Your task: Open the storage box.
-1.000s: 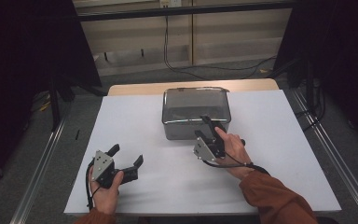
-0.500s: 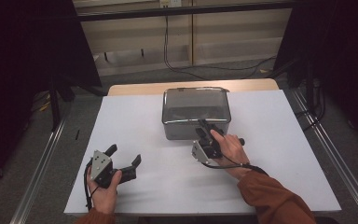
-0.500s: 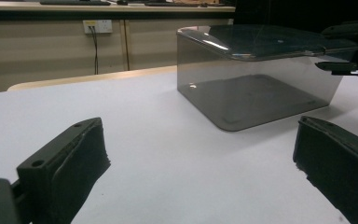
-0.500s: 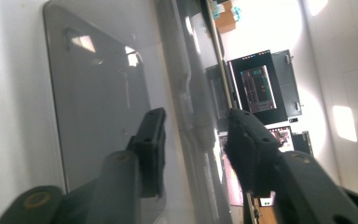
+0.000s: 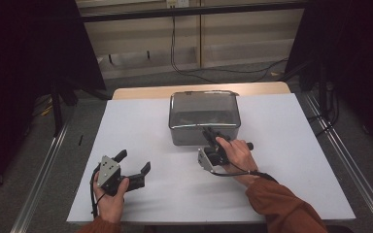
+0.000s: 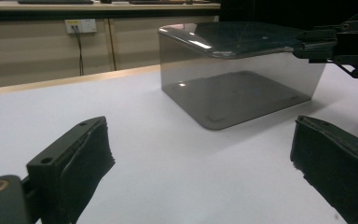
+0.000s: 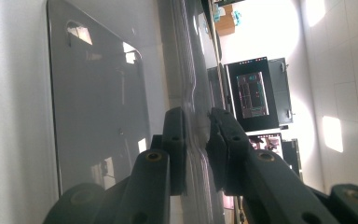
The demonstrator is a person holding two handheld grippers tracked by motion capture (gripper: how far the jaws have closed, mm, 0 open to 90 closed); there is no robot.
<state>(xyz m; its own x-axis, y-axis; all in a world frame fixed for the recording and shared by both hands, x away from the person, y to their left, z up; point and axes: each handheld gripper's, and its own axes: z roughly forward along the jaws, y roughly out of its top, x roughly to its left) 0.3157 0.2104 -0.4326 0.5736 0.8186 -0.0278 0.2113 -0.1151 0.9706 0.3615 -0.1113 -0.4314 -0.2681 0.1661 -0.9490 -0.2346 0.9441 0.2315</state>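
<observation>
The left tool [image 5: 135, 167] rests on the white counter [image 5: 281, 121], near the front edge and well to the left of the smoked-plastic container [image 5: 201, 116], its jaws wide apart with nothing between them. The right tool [image 5: 212, 138] (its jaws have just been closing) is clamped on the lid's near rim. The container stands mid-counter, toward the far edge.

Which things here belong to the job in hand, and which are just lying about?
In the job:
- right gripper, jaws just closed on the lid's near edge
- clear lid
- grey box beneath it

Lying about:
- left gripper, open, resting on the white table
- cables on the floor behind
</observation>
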